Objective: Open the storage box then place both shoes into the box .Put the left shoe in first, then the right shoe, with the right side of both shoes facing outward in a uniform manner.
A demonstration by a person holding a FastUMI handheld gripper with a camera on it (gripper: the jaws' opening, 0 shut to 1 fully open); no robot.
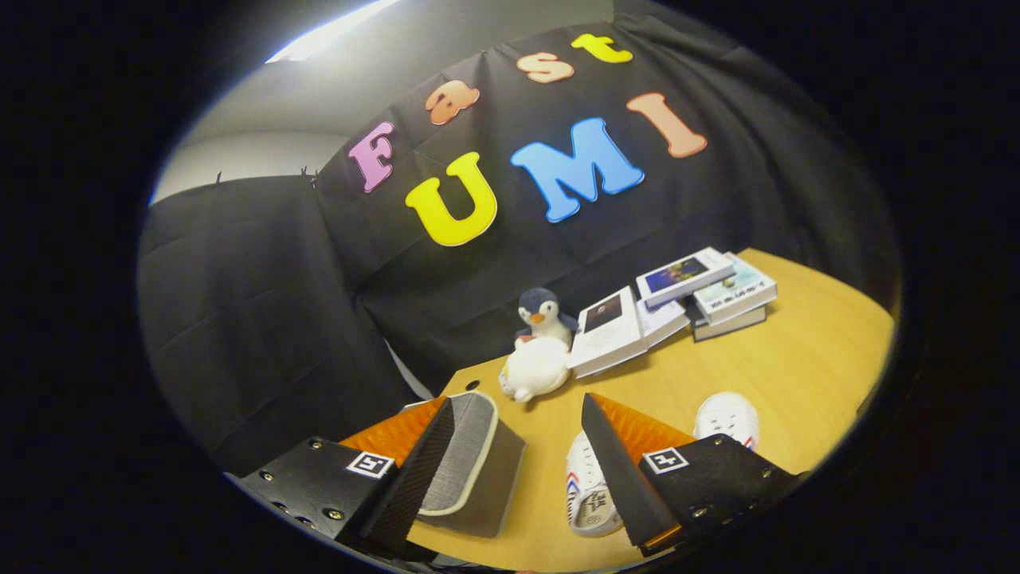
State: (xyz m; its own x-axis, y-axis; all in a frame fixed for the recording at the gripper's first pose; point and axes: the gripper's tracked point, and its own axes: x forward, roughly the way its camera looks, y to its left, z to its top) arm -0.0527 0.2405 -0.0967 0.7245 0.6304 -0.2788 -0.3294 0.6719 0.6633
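Shoes: two white shoes lie on the wooden table (797, 367), low and right of middle in the gripper view.
Near shoe (588, 490): it lies between the two fingers, close to the right finger and partly hidden behind it. Its long way runs toward the camera and away from it.
Far shoe (727, 416): it peeks out just past the right finger, a bit farther off and more to the right.
Storage box (470, 466): the grey box sits low and left of middle, just beside the left finger. Its lid looks shut.
Gripper (516, 416): the fingers are spread wide and hold nothing.
Which way to go: the box is on the left side, the shoes on the right. I think the box lid comes first, so the gripper needs a small move left.
Other things: a toy penguin (540, 351) and some books (677, 307) sit farther back, out of the way.
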